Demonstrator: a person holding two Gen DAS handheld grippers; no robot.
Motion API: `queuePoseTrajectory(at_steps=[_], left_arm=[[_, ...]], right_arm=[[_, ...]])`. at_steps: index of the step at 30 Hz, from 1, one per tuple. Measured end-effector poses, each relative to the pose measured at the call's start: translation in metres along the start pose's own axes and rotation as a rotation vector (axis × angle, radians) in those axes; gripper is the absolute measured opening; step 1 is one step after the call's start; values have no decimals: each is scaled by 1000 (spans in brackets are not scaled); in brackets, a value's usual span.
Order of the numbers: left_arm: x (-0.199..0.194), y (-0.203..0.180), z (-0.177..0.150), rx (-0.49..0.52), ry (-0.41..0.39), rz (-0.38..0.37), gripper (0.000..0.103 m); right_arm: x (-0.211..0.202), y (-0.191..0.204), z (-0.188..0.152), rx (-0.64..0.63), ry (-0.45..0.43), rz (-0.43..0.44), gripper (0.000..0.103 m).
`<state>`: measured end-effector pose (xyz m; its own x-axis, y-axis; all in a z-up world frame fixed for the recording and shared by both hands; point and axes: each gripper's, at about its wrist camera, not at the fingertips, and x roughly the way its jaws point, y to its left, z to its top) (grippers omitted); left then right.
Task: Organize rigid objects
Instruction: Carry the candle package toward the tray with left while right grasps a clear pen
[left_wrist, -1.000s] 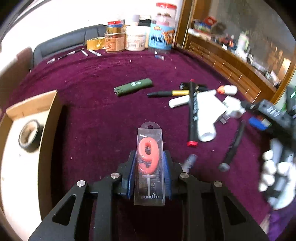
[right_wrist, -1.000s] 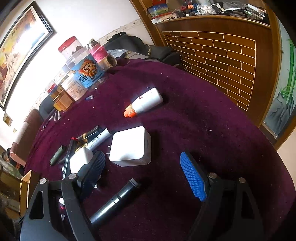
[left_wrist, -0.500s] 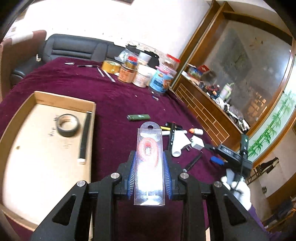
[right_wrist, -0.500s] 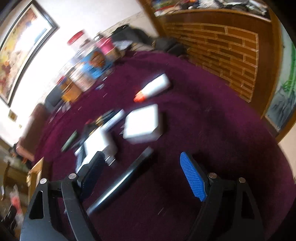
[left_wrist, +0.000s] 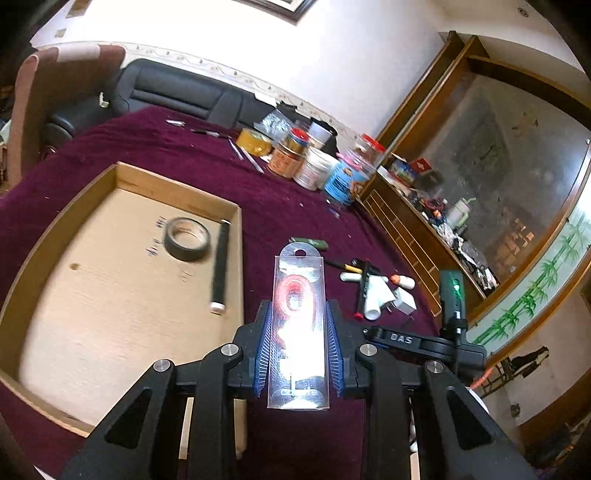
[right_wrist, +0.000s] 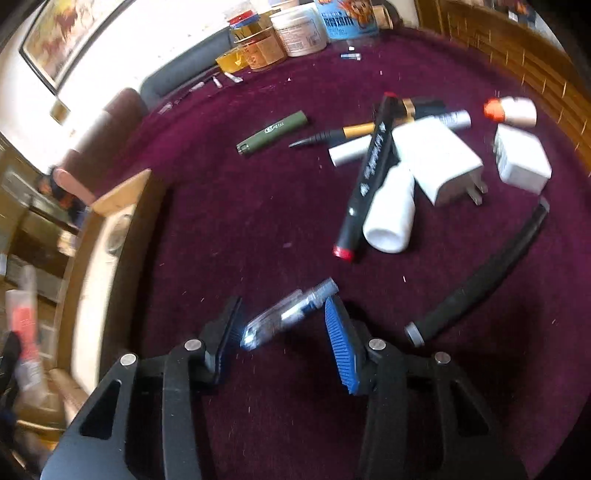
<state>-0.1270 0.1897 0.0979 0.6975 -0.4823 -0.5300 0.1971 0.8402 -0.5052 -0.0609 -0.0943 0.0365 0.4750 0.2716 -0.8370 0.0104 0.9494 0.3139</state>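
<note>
My left gripper (left_wrist: 298, 317) is shut on a clear candle pack (left_wrist: 298, 325) with a red number candle, held high above the table beside the cardboard tray (left_wrist: 110, 280). The tray holds a black tape roll (left_wrist: 187, 238) and a black stick (left_wrist: 219, 271). My right gripper (right_wrist: 282, 321) is open, low over the purple cloth, its jaws on either side of a small clear pen part (right_wrist: 288, 319) lying on the cloth. Ahead lie a black marker (right_wrist: 369, 173), a white bottle (right_wrist: 391, 210), white chargers (right_wrist: 439, 158), a green lighter (right_wrist: 273, 133) and a long black stick (right_wrist: 484, 273).
Jars and tins (left_wrist: 314, 162) stand at the table's far edge with a yellow tape roll (left_wrist: 255, 142). A wooden counter (left_wrist: 424, 229) runs along the right. The tray's corner (right_wrist: 122, 192) shows left in the right wrist view. A glue bottle (right_wrist: 511, 110) lies far right.
My left gripper rose and swung left with the candle pack, bringing the tray into view. My right gripper turned left, dropped low and narrowed around the clear pen part.
</note>
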Motion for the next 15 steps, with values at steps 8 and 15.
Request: queuePoseTrajectory(at_steps=[8, 15], left_arm=[[-14, 29, -1, -38, -32, 16, 23], [-21, 60, 11, -81, -35, 59, 23]], right_arm=[[7, 40, -23, -216, -103, -241, 12], [-18, 31, -11, -133, -107, -7, 12]])
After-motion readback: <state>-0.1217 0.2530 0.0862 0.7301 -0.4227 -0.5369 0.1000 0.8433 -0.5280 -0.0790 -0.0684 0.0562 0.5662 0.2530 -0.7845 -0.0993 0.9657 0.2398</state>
